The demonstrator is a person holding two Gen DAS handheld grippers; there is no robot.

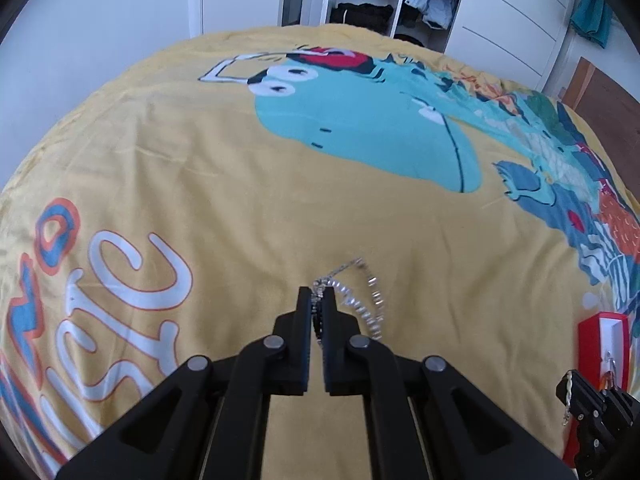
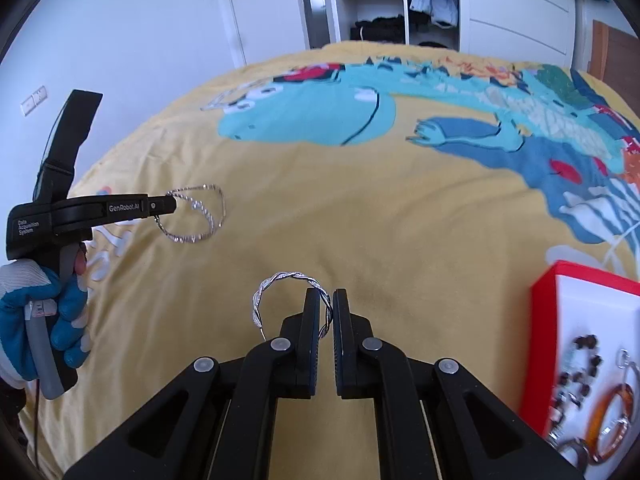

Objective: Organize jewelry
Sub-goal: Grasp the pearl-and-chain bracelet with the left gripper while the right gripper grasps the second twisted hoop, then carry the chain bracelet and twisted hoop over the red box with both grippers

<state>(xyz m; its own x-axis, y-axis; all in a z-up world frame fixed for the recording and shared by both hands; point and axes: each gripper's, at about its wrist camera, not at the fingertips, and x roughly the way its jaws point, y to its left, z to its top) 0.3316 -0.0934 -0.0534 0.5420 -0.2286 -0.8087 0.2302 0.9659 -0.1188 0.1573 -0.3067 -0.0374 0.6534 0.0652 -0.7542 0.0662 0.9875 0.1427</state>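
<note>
My left gripper (image 1: 319, 294) is shut on a silver chain bracelet (image 1: 362, 300) that hangs in a loop above the yellow bedspread. The same gripper (image 2: 170, 204) and chain bracelet (image 2: 198, 216) show at the left in the right wrist view. My right gripper (image 2: 326, 296) is shut on a twisted silver bangle (image 2: 276, 292), which sticks out to its left. A red jewelry box with a white lining (image 2: 588, 292) lies at the right, holding a dark bead bracelet (image 2: 580, 364) and an amber bangle (image 2: 612, 420). The right gripper (image 1: 592, 400) and the box (image 1: 604, 332) show at the left wrist view's right edge.
The yellow bedspread (image 2: 360, 220) with a blue cartoon print covers the bed. Behind it stand an open wardrobe with clothes (image 2: 384, 4), a white door (image 2: 272, 4) and white walls. A gloved hand (image 2: 36, 312) holds the left gripper's handle.
</note>
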